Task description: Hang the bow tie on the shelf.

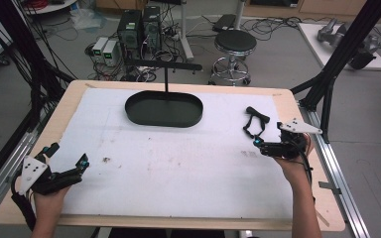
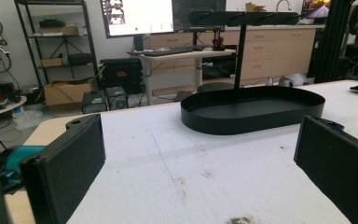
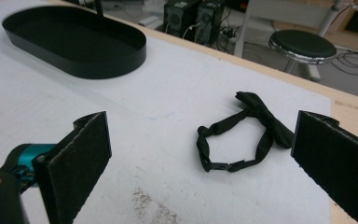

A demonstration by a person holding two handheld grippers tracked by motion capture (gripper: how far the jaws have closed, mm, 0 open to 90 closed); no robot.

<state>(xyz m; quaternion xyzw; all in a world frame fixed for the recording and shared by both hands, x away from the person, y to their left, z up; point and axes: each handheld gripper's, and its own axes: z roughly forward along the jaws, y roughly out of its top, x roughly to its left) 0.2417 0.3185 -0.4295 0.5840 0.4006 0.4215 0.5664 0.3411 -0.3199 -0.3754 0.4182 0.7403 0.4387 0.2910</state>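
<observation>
White foam sheet covers the desk (image 1: 34, 163), wood showing at the edges. Black oval tray (image 1: 163, 110) with a T-shaped hanger post sits far centre. Left gripper (image 1: 82, 163) rests at the near left corner, fingers (image 2: 70, 172) wide apart, nothing between them. Right gripper (image 1: 256, 143) hovers at the right edge, fingers (image 3: 81, 154) also wide apart, empty, aimed at the black bow tie (image 3: 244, 133). Bow tie lies flat on the sheet, just beyond the right fingers, well apart from the tray; strap looped, buckle (image 3: 223, 165) nearest the gripper. Judgement: step in hand is the pick-up. Best to lower until the pads straddle the knot or one strap, then close squarely so the thin band does not slip out.
</observation>
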